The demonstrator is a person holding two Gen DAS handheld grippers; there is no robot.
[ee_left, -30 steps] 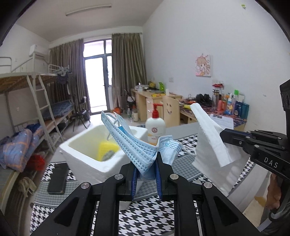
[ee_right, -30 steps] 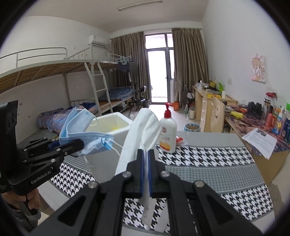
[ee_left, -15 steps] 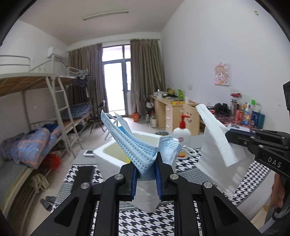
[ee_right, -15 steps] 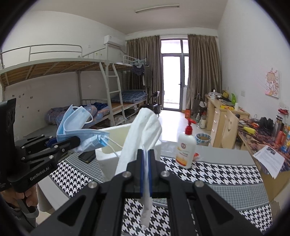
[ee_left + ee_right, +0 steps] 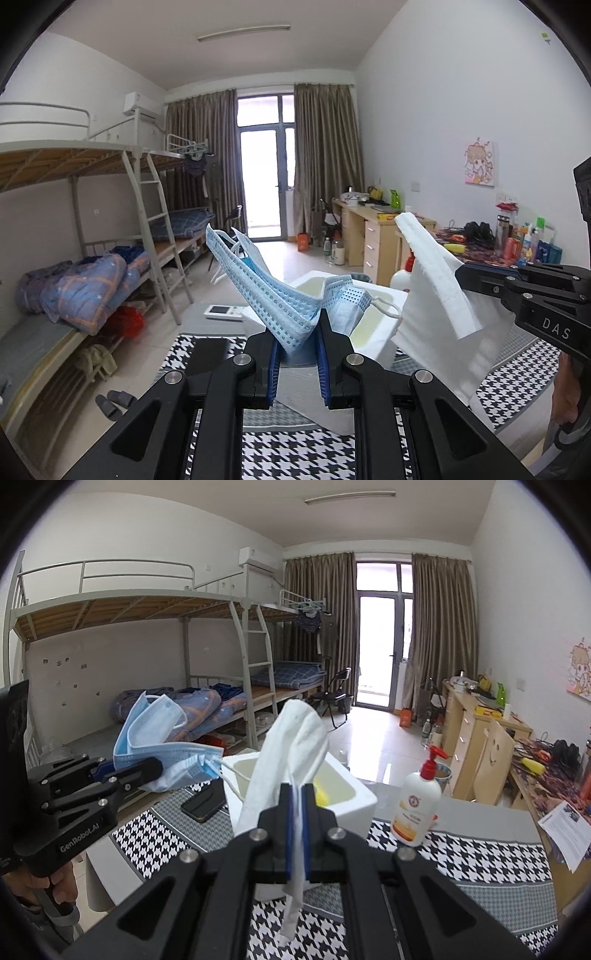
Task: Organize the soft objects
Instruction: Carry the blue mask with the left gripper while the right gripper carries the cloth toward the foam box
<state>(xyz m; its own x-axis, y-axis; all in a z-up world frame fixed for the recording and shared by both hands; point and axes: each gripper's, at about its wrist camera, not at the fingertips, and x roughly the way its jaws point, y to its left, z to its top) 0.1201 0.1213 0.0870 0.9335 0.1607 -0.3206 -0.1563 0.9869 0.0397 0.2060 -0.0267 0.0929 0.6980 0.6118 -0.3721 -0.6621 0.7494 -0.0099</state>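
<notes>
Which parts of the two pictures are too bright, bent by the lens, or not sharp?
Left wrist view: the balcony door is overexposed to white, the walls bow, the corners are black, and the blue face masks look crisp. Right wrist view: the same door is overexposed, the bunk bed curves, and the white cloth is sharp.

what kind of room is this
Most likely a student dorm room: metal bunk beds with ladders along one wall, wooden desks cluttered with bottles and papers along the other, and a curtained balcony door at the far end.
</notes>
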